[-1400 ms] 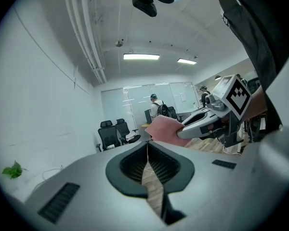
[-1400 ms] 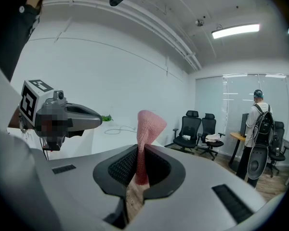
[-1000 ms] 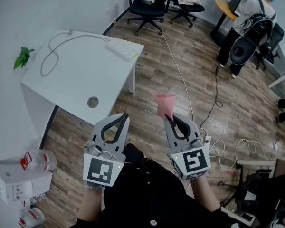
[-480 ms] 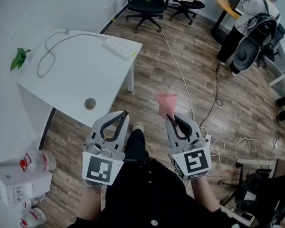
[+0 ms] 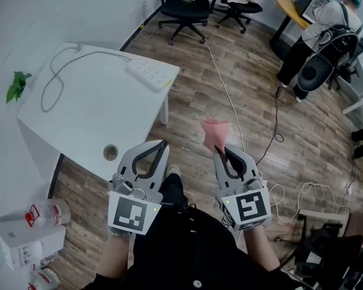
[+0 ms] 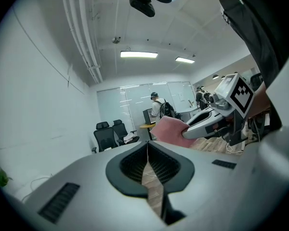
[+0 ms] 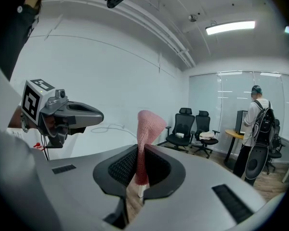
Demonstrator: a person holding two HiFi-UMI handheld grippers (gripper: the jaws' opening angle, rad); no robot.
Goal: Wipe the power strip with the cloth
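Right gripper [image 5: 216,150] is clamped on the pink cloth [image 5: 214,132], its jaws pressed onto the lower part while the rest stands up in a loose fold above them; the right gripper view shows the knit fabric pinched between the ribbed pads [image 7: 119,166]. Left gripper [image 5: 162,145] is empty, jaws pressed together with only a thin slit of floor between them. Both hang over the wood floor near the person's body, well apart from the strip [image 5: 151,74], which lies flat at the far right corner of the white table [image 5: 91,119], close to the edge, with its grey cord [image 5: 54,77] looping away to the left. The cloth looks soft and light, likely to fold and bunch under pressure, so the free part above the jaws is probably what should meet the casing, laid flat and not poked in tip first. The strip appears to be rigid, smooth plastic and fairly light; on that slick top it may skate under a wipe, and so near the edge it could slide off. Steadying it at one end of the casing with the left gripper, clear of the sockets, seems the safest hold.
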